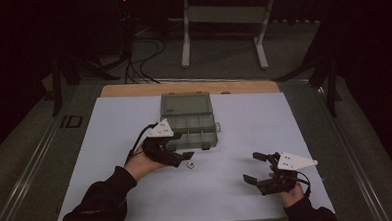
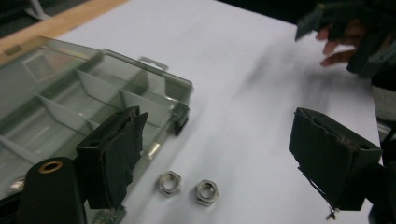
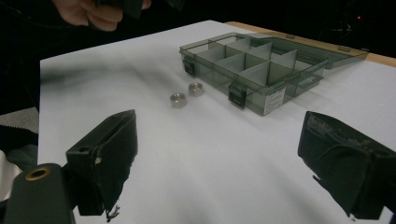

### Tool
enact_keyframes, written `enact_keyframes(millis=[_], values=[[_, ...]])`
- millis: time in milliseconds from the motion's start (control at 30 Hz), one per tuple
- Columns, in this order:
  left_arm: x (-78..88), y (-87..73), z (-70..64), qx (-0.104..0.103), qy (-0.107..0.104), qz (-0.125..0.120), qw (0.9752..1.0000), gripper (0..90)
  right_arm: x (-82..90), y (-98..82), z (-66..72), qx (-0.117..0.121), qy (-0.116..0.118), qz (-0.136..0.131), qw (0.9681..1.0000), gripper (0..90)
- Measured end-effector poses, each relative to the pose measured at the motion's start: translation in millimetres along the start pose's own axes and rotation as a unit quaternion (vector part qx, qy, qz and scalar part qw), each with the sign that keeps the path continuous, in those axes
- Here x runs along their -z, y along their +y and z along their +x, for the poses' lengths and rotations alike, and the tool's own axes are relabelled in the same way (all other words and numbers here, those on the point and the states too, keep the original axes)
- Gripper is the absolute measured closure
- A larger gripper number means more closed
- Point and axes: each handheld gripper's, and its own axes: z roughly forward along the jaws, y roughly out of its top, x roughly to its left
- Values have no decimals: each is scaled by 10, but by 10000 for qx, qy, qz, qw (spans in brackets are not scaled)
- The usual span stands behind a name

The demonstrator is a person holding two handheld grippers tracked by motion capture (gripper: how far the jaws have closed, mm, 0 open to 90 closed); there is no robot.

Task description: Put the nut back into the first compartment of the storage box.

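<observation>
A clear grey compartment box (image 1: 215, 131) lies open in the middle of the white sheet, lid flat behind it. Two steel nuts (image 1: 190, 165) rest on the sheet just in front of its near edge. My left gripper (image 1: 182, 145) hovers over that edge, jaws open and empty. In the left gripper view, the nuts (image 2: 169, 183) (image 2: 206, 192) lie side by side below the gap of the left gripper (image 2: 219, 156), beside the box (image 2: 183, 88). My right gripper (image 1: 254, 167) is at the near right, open, nothing between its pads. From the right gripper (image 3: 219, 158), nuts (image 3: 178, 100) and box (image 3: 275, 95) lie farther off.
The white sheet (image 1: 244, 118) covers most of a wooden table (image 1: 133, 89). Beyond the table stand a metal frame (image 1: 225, 19) and loose cables (image 1: 141, 58) on the floor. Dark stands flank the table on both sides.
</observation>
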Motion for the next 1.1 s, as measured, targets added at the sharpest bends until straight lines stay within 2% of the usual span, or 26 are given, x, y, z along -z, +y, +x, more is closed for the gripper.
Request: enact_keyframes(millis=[167, 233, 433, 567, 700, 833, 1100], values=[[-149, -123, -68, -126, -240, 194, 9994, 213, 5, 2, 0, 18, -2, -15, 10000, 121], [-209, -185, -90, -212, -265, 253, 9991, 235, 6, 2, 0, 21, -2, -16, 10000, 121], [-344, -325, -91, -260, -365, 470, 9979, 323, 1, 2, 2, 25, 7, -7, 10000, 121], [-413, -391, -50, -287, -241, 612, 9974, 402, 3, 3, 3, 24, 4, -12, 10000, 121], [-473, -443, -14, -432, -159, 767, 9960, 468, 6, -1, 0, 7, 15, -9, 10000, 121], [-545, -492, 2, -523, -33, 841, 9951, 498, 8, -1, 6, 16, 9, 4, 10000, 121], [-651, -530, 17, -688, 45, 1019, 9924, 551, 11, -1, 8, 19, 5, -6, 10000, 121]])
